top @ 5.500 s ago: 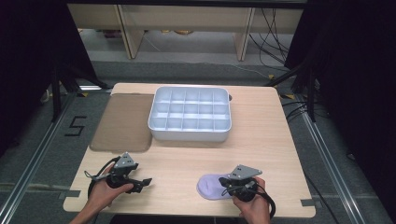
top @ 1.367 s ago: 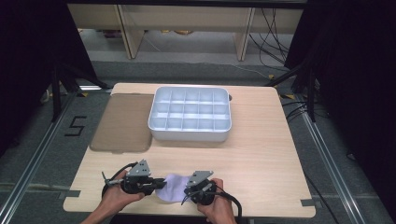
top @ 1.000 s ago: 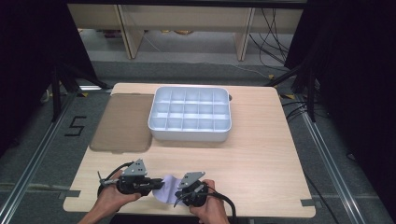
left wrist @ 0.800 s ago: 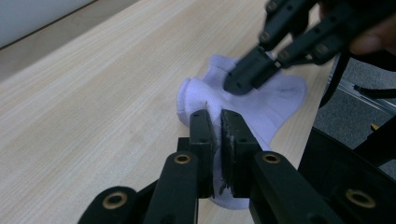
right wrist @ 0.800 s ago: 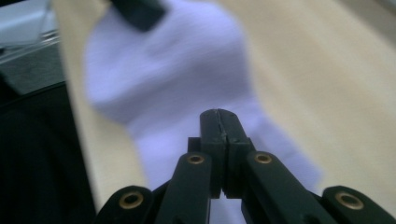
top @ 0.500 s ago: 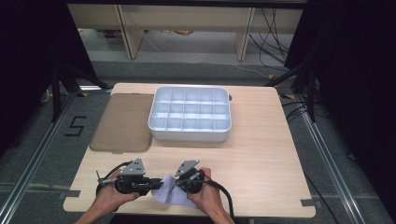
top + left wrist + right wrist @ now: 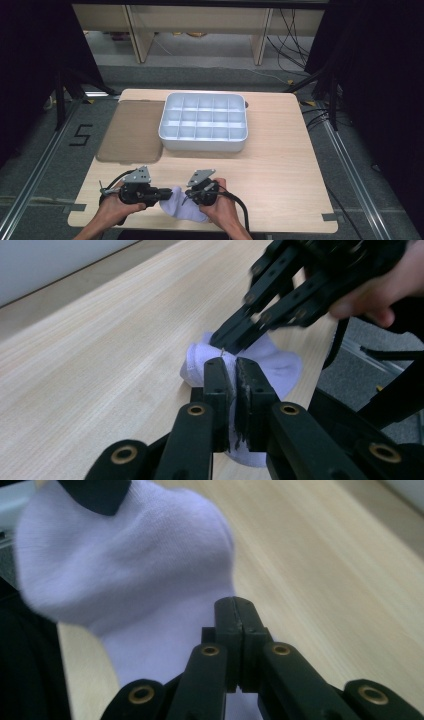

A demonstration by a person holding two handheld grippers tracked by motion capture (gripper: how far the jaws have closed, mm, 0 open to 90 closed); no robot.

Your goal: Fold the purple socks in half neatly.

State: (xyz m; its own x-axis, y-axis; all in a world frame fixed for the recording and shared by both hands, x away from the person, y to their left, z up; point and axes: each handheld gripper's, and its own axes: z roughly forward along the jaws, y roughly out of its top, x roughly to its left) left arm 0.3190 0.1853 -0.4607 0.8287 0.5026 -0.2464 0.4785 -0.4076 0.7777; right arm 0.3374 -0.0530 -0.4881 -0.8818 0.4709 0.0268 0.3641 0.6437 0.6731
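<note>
Near edge of the worktop (image 7: pixel 280 165), person's side: we find a white sock (image 7: pixel 181 207) lying bunched between the two hands, and both grippers meet on it. Left gripper (image 7: pixel 167 192) comes in from the left, lying low and pointing toward the sock; in the left gripper view its fingers (image 7: pixel 220 390) sit pressed together with a fold of the white fabric pinched between them, the rest of the sock spreading out beyond the tips onto the wood. Right gripper (image 7: pixel 192 196) comes in from the other side; in the right gripper view its fingers (image 7: pixel 227 625) are closed tight on the sock's edge, the cloth rising and ballooning up and to the left ahead of them, so that part of the sock is lifted off the wood. In the left gripper view we also see the right gripper from outside, angled down onto the top of the sock just beyond the left tips. Farther back on the worktop, well apart from the hands, stands a white compartment tray (image 7: pixel 204 142), its cells empty as far as we can tell, and just beside it on the left lies a flat brown translucent lid (image 7: pixel 132 132).
</note>
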